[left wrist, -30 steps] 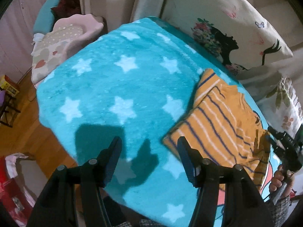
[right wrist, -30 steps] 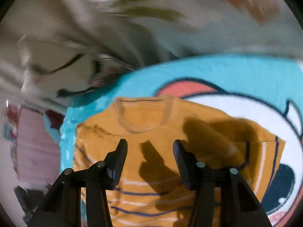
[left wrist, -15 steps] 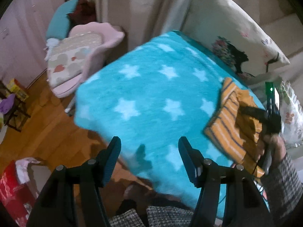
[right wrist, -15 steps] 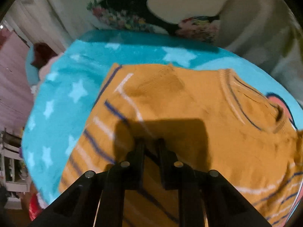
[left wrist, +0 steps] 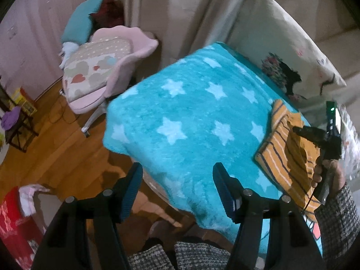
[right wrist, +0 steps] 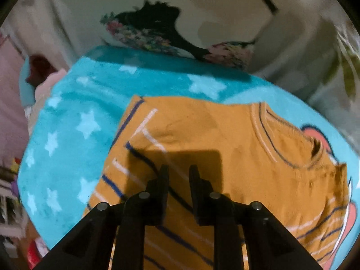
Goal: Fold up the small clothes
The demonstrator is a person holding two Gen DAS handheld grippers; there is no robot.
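Black right gripper (right wrist: 178, 175) low centre of its view, jaws narrow and just easing apart, nothing visibly pinched; beneath it, mustard striped shirt (right wrist: 225, 157), folded on the star blanket (right wrist: 74, 123). Left gripper (left wrist: 177, 184) half open, empty, over the blanket edge. Fold looks finished; next, probably set the shirt aside.

Dim, warm indoor light from above and behind, throwing a hard square shadow across the orange striped top (right wrist: 236, 139) and softer finger shadows over the near edge of the turquoise star blanket (left wrist: 184, 117). Heavy fisheye bending toward the rims, with black vignetted corners in both views. Soft focus and grain throughout, smeared worst on the printed pillow (right wrist: 157, 33) and along the right wrist view's right margin; no glare anywhere.
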